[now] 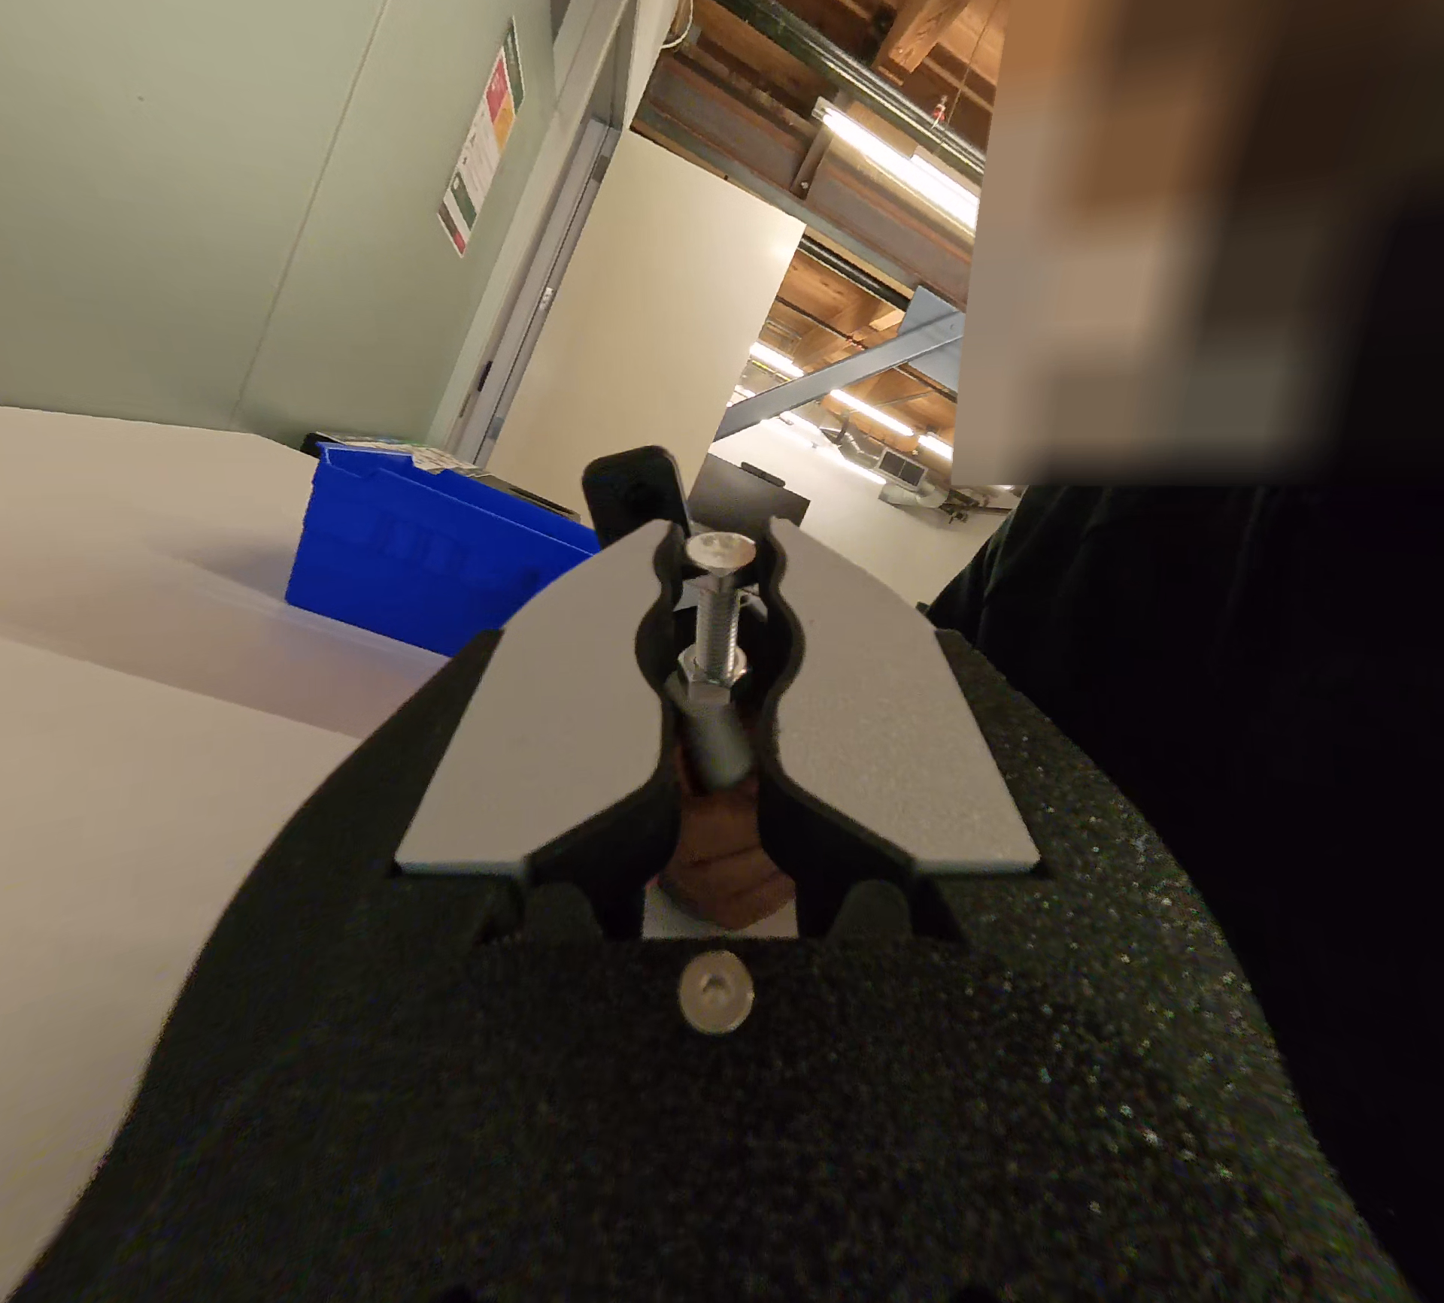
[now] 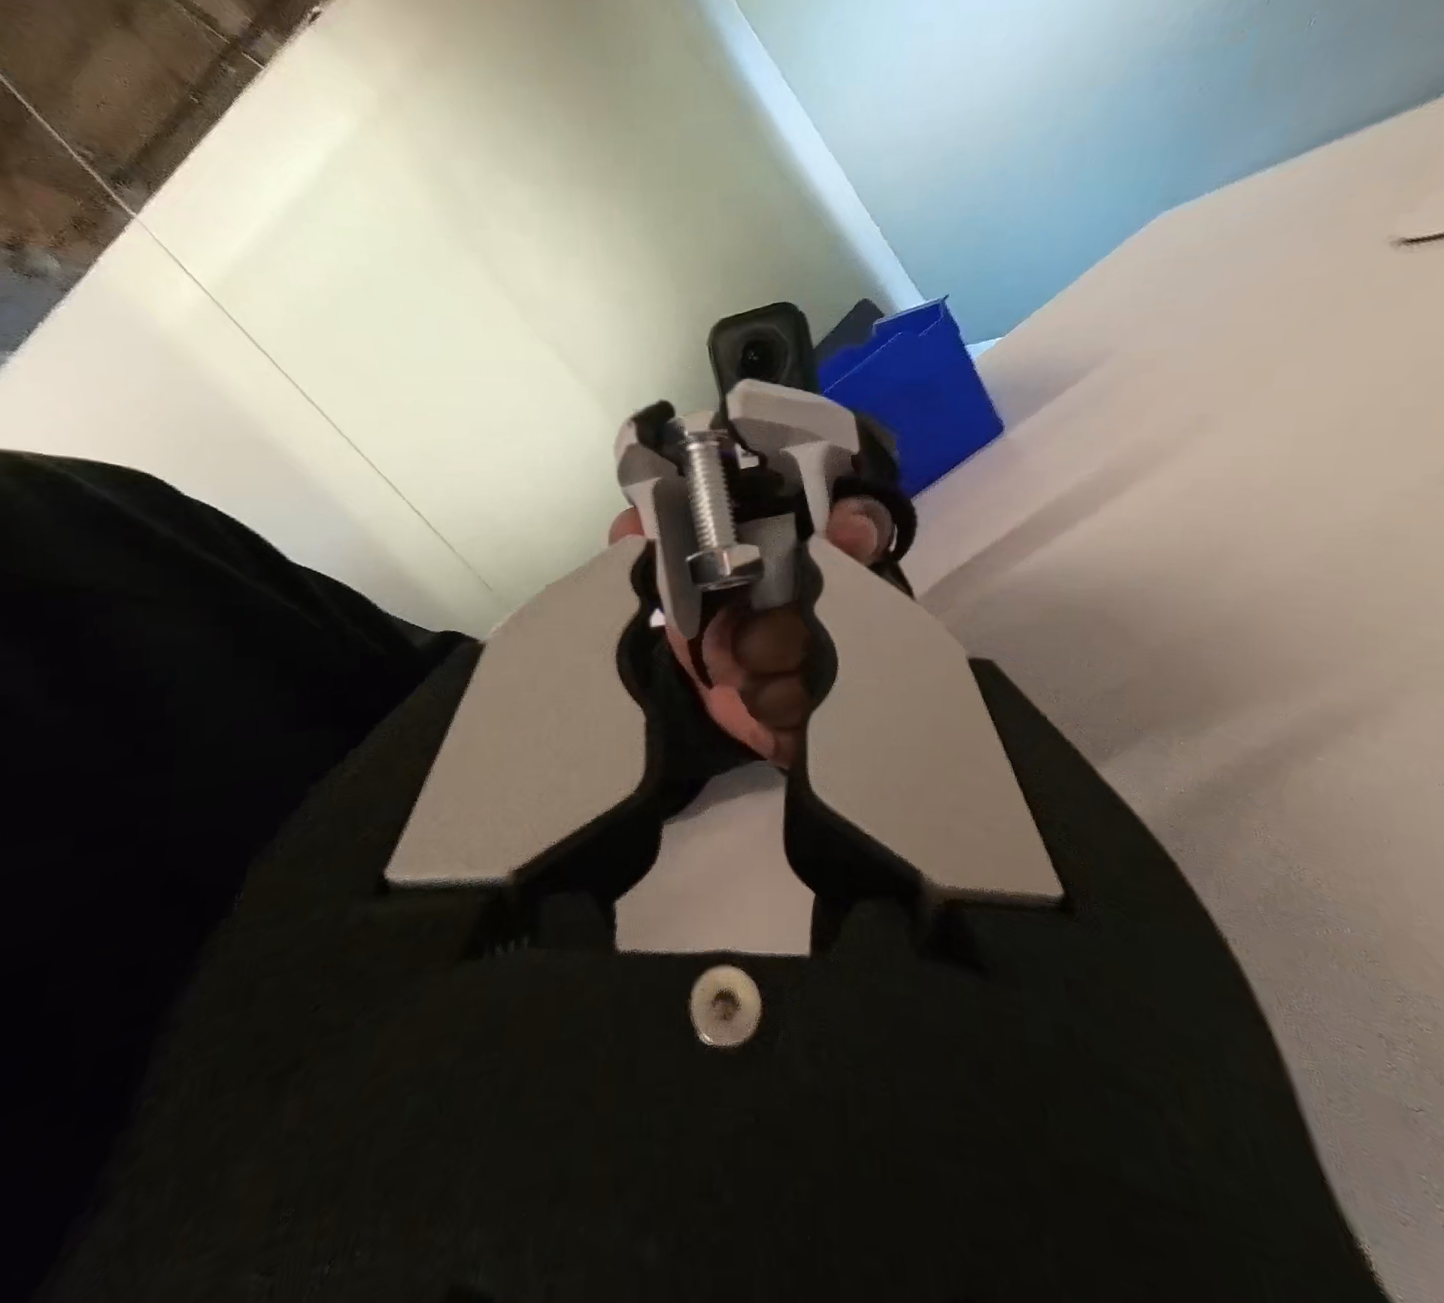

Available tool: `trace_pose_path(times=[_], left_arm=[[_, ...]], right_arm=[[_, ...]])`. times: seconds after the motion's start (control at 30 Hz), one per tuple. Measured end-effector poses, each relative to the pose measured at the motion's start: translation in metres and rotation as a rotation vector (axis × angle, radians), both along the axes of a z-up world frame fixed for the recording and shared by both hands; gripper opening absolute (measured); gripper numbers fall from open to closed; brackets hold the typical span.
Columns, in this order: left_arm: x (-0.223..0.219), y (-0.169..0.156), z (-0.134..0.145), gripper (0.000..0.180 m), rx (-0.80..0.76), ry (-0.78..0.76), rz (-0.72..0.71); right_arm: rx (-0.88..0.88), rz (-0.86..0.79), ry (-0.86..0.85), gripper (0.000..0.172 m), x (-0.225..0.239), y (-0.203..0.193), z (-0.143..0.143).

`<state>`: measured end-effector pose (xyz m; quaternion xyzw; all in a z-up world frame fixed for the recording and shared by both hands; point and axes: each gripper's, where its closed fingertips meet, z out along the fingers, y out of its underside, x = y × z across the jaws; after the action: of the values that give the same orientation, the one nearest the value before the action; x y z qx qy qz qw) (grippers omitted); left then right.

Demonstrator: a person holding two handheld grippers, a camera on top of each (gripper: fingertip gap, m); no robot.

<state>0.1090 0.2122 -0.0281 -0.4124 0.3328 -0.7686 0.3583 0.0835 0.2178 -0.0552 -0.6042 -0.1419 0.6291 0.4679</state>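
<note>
A silver bolt (image 1: pixel 717 609) with a hex nut (image 1: pixel 709 672) threaded on it sits clamped between the left gripper's (image 1: pixel 719 547) pads. The right gripper (image 2: pixel 730 562), jaws apart, faces the nut end without gripping it. Behind the bolt stands a blue bin (image 1: pixel 422 547); its contents are hidden.

Between the fingers of our left gripper (image 1: pixel 720 555) we see the silver threaded metal bolt (image 1: pixel 717 621), its head at twelve o'clock, its hexagonal steel nut (image 1: pixel 711 668) at six. The blue rectangular plastic bin (image 1: pixel 422 547) stands on the white flat table (image 1: pixel 156 680) at ten o'clock, behind the gripper.
</note>
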Motion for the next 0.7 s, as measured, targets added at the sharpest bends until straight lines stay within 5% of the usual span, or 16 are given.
trace_pose_path(times=[0.17,0.47,0.7], left_arm=[[0.002,-0.001,0.0,0.017,0.002,0.004,0.008],[0.01,0.014,-0.009,0.017,-0.044,0.095,0.118],[0.018,0.02,-0.02,0.017,-0.107,0.19,0.151]], right_arm=[[0.108,-0.109,-0.13,0.018,-0.001,0.004,-0.005],[0.8,-0.668,-0.905,0.018,0.021,0.022,-0.008],[1.115,-0.82,-1.245,0.018,0.032,0.028,-0.01]])
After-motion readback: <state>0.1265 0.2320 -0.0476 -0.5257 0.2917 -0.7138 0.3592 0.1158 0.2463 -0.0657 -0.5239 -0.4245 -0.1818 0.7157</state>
